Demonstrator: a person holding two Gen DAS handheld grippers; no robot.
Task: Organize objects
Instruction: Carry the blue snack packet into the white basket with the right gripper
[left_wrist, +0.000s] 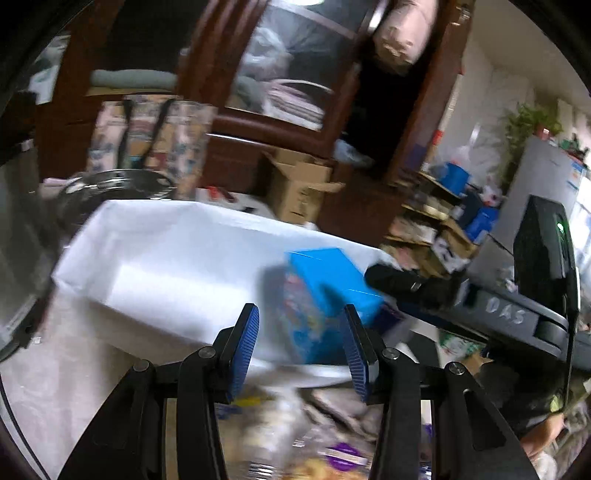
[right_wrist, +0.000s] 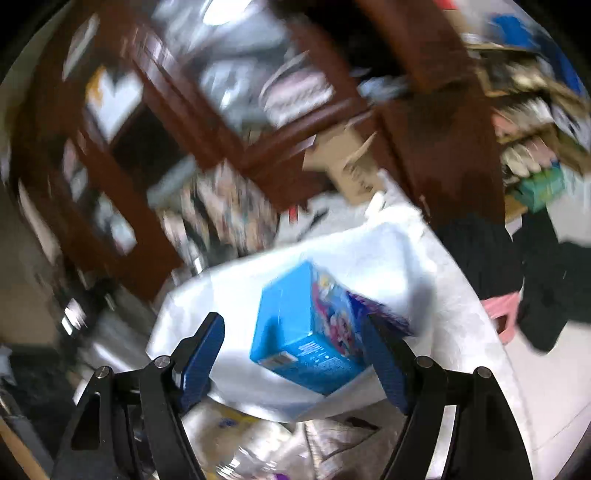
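Blue carton (right_wrist: 306, 328) with cartoon print is lying tilted inside the white storage box (left_wrist: 159, 258), leaning toward that box's right-hand end as the left wrist view shows it, with a darker purple item (right_wrist: 380, 314) just beside it. The white storage box is sitting on a pale-covered table (right_wrist: 491, 369), and loose snack packets (left_wrist: 325, 454) are lying in the foreground below both cameras.

The right hand-held gripper (right_wrist: 295, 365) is standing released: its blue pads (right_wrist: 201, 360) are flanking the carton in the view but pressing on nothing. The left hand-held gripper (left_wrist: 301, 350) is showing a clear gap between its pads with nothing gripped; the gap appears to be near its narrowest setting, so it is treated as clenched and empty.

Judged step: the carton is deposited and the next packet is being sought. For good execution, the operator is advised to be clearing the right hand-held gripper upward past the box rim before swinging, to avoid tipping the carton. Both views are blurred, so slowing down before closing on a packet is advisable. Soft packets are likely to be crushing under a hard squeeze.
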